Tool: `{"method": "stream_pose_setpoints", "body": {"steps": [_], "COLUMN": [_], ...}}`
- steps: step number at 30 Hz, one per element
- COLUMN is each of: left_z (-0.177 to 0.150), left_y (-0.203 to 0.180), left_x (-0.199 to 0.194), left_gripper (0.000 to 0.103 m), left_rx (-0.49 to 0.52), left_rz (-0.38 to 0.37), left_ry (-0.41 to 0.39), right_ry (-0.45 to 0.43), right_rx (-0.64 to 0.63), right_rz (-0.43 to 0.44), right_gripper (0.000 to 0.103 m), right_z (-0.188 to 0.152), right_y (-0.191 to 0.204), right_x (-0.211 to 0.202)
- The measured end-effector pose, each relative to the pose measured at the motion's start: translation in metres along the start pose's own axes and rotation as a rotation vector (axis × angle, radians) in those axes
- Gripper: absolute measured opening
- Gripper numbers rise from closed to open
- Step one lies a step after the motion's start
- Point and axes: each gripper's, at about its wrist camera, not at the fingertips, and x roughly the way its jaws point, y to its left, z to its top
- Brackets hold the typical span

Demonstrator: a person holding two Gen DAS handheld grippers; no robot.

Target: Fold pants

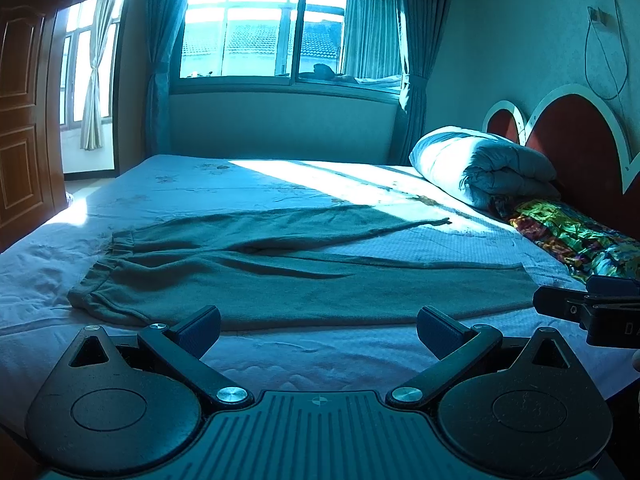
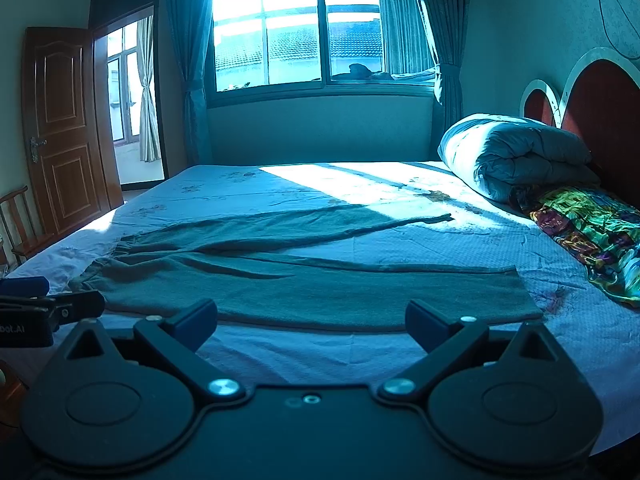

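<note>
Dark grey-green pants (image 1: 280, 280) lie spread flat on the bed, waistband to the left, both legs running right and splayed apart. In the right wrist view the same pants (image 2: 304, 292) fill the middle of the sheet. My left gripper (image 1: 318, 328) is open, hovering just short of the near leg's front edge with nothing between its fingers. My right gripper (image 2: 312, 322) is open too, before the near leg's hem end. Each gripper shows at the edge of the other's view: the right gripper (image 1: 592, 312) and the left gripper (image 2: 44, 308).
The bed sheet (image 1: 320, 360) is pale blue with sunlight across its far half. A rolled duvet (image 1: 476, 168) and a colourful blanket (image 1: 576, 240) lie by the red headboard (image 1: 576, 140) at right. A wooden door (image 2: 64, 128) and a chair (image 2: 20, 220) stand left.
</note>
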Motion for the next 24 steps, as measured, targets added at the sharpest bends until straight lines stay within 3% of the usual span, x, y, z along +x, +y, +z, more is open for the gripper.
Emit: {"method": "stream_pose_setpoints", "body": {"steps": [16,19,24], "left_z": [-0.003,0.003,0.032], "left_y": [0.011,0.033,0.099], "left_x": [0.017,0.029,0.074], "left_gripper": [0.103,0.103,0.103], "left_rx": [-0.002,-0.017,-0.071], "left_rz": [0.016,0.041,0.086], "left_ry": [0.028,0.018,0.110], "right_ry": [0.003,-0.026,-0.020], "right_rx": [0.016,0.012,0.007], "right_rz": [0.022,0.025,0.036], "right_gripper": [0.097,0.097,0.097], "right_z": [-0.002,0.006,0.042], "right_y": [-0.010,-0.019,-0.026], "right_x": [0.006,0.015,0.053]}}
